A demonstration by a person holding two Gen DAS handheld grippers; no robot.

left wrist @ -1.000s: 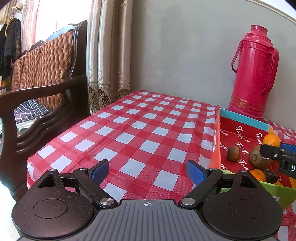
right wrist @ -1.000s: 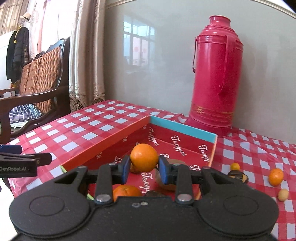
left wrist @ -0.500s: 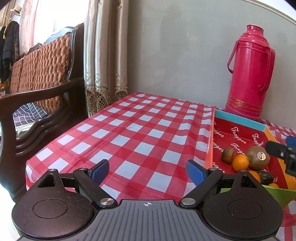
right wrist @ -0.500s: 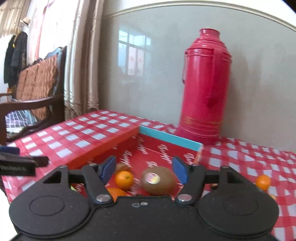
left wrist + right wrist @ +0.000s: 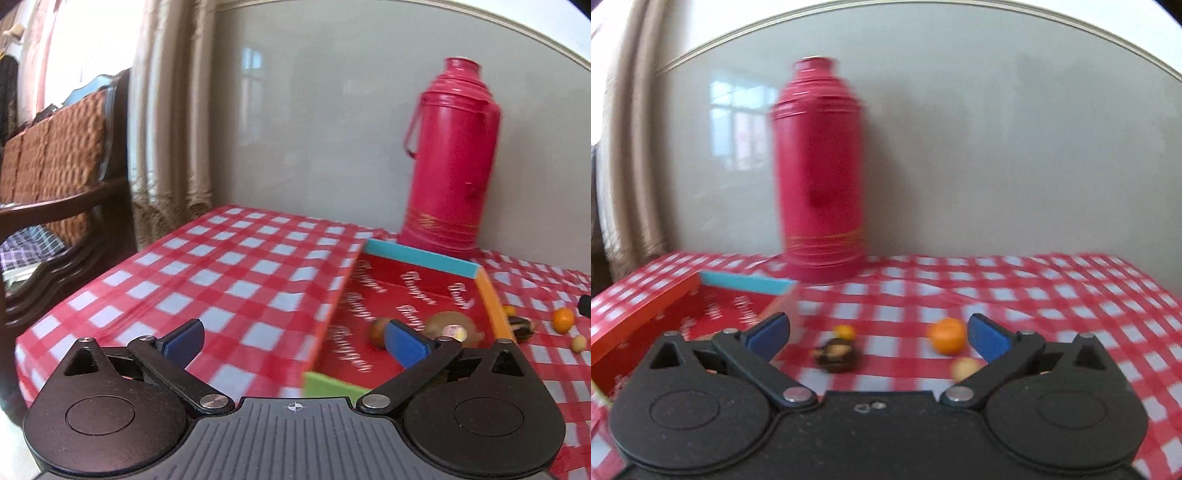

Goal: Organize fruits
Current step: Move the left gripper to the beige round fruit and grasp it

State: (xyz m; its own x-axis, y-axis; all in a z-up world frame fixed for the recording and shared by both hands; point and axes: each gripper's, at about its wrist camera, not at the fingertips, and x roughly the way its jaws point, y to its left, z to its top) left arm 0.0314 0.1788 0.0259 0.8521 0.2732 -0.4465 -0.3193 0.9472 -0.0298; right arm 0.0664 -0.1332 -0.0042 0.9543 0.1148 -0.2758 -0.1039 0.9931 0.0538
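Now, nearest first:
Right gripper point(image 5: 879, 334): released, jaws spread wide, nothing between the blue pads; aimed over the checked tablecloth point(image 5: 1052, 306) toward loose fruit.
Left gripper point(image 5: 293, 341): released too, empty, hanging at the near left corner of the tray point(image 5: 495, 306); idle by the look of it.
Loose fruit, near: dark fruit point(image 5: 836, 356) just left of centre in the right gripper's gap; small pale fruit point(image 5: 964, 367) low on the right, just beside the right pad.
Loose fruit, farther: orange point(image 5: 947, 336) right of centre, close to the right pad; tiny orange fruit point(image 5: 845, 331) just behind the dark one.
Key relation: every loose fruit ahead of the right gripper and right of the tray, so right hand clearly nearer; round pieces, no long axis to line up; orange off-centre, likely wanting a small shift right before closing.
Tray contents: kiwi point(image 5: 448, 326) and a small brown fruit point(image 5: 378, 328) inside; other contents hidden.
Far: red thermos point(image 5: 820, 170) against the wall, behind the tray.
Caveat: both views blurred.
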